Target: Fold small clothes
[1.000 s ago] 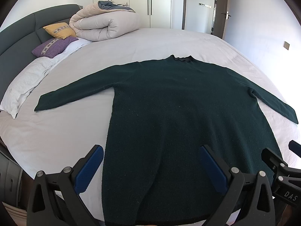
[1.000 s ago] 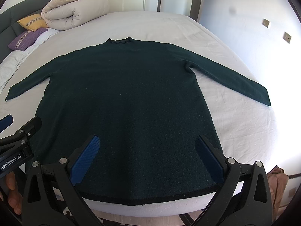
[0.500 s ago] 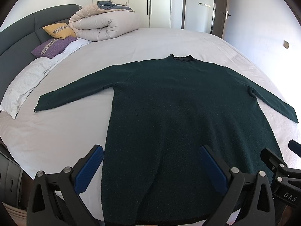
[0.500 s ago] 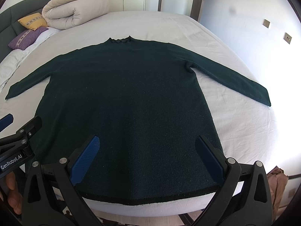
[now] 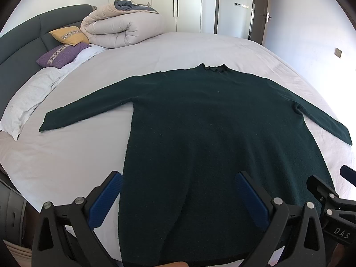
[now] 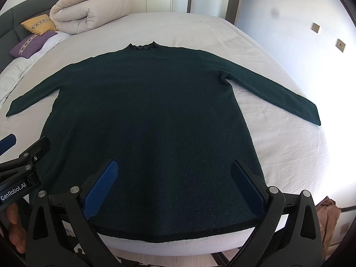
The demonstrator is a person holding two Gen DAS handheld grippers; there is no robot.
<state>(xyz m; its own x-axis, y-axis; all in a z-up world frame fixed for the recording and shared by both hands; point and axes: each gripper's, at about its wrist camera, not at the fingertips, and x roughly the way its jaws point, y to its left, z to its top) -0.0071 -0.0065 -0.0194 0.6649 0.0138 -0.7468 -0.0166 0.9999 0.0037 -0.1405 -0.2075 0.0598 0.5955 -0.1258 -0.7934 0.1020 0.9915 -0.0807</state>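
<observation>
A dark green long-sleeved sweater (image 5: 211, 129) lies flat on the white bed, collar away from me, both sleeves spread out, hem at the near edge. It also shows in the right wrist view (image 6: 151, 120). My left gripper (image 5: 178, 198) is open and empty, hovering over the hem's left half. My right gripper (image 6: 173, 184) is open and empty, hovering over the hem's right half. Each gripper shows at the edge of the other's view: the right one in the left wrist view (image 5: 329, 202), the left one in the right wrist view (image 6: 20, 169).
The white bed sheet (image 5: 66, 155) surrounds the sweater. A rolled beige duvet (image 5: 122, 29), a yellow pillow (image 5: 69, 34) and a purple pillow (image 5: 61, 54) lie by the grey headboard (image 5: 22, 44). Wardrobes and a door stand behind. The bed's near edge (image 6: 178, 244) drops to the floor.
</observation>
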